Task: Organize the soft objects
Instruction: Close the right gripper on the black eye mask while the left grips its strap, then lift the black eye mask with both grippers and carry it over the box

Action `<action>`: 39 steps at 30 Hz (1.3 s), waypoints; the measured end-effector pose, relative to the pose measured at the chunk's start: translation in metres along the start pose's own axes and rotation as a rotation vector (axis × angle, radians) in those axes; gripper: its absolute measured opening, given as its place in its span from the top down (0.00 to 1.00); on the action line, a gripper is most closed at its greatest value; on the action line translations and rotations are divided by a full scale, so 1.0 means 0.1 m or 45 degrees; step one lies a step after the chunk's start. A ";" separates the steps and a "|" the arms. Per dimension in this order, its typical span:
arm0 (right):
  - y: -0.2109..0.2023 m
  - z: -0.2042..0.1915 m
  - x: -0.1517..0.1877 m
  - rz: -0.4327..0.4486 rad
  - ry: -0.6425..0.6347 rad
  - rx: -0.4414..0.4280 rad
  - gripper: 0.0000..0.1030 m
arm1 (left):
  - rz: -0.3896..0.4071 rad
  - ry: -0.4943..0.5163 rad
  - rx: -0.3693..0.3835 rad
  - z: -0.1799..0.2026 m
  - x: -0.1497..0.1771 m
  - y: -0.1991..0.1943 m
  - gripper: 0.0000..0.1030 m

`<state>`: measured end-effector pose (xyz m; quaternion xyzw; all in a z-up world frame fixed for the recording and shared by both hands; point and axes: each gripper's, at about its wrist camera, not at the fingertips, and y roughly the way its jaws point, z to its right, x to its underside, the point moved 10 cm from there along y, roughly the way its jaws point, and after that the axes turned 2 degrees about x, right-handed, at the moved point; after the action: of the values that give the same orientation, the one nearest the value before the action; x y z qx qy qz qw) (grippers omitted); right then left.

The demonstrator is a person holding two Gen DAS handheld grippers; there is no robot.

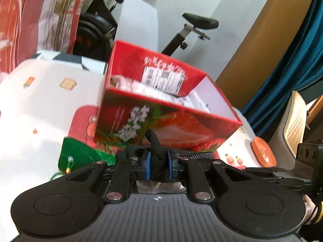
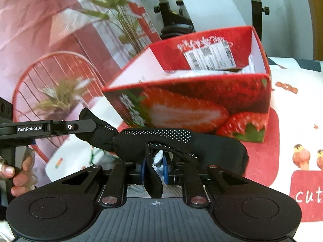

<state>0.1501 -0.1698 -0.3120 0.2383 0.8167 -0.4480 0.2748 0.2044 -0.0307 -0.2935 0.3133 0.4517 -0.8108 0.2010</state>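
Note:
Both grippers hold one black fabric piece with silver dots, stretched between them. My left gripper (image 1: 158, 166) is shut on one end of the black fabric (image 1: 156, 147). My right gripper (image 2: 154, 167) is shut on the black fabric (image 2: 171, 139) and a bit of light grey cloth (image 2: 158, 157). The left gripper's finger (image 2: 66, 127) shows at the left of the right wrist view, clamping the far end. An open red strawberry box (image 1: 167, 121) stands just beyond both grippers; in the right wrist view the box (image 2: 201, 104) holds white soft items (image 2: 201, 73).
A white printed tablecloth (image 1: 40, 100) covers the table. A green tasselled pouch (image 1: 80, 155) lies left of the box, an orange dish (image 1: 262, 153) to its right. An exercise bike (image 1: 193, 24) and a red patterned bag (image 2: 50, 50) stand behind.

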 end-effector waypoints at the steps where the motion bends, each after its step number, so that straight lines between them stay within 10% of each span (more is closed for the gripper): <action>1: -0.03 -0.02 -0.04 0.013 0.000 -0.009 0.85 | 0.015 -0.002 0.005 0.01 -0.04 -0.03 0.83; 18: -0.36 -0.06 -1.38 0.257 -0.143 0.011 0.86 | 0.262 0.158 0.057 0.38 -1.09 -0.21 0.83; 31: 0.70 0.56 -1.38 -0.215 -0.015 0.149 0.85 | -0.274 0.167 -0.043 0.08 -1.17 1.07 0.83; 39: 0.96 0.66 -1.23 -0.335 0.009 0.196 0.85 | -0.409 0.170 -0.082 -0.14 -0.96 1.33 0.82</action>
<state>0.3174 -0.1979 -0.3176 0.1511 0.8052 -0.5405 0.1916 0.3590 -0.0826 -0.3132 0.2838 0.5342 -0.7949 0.0485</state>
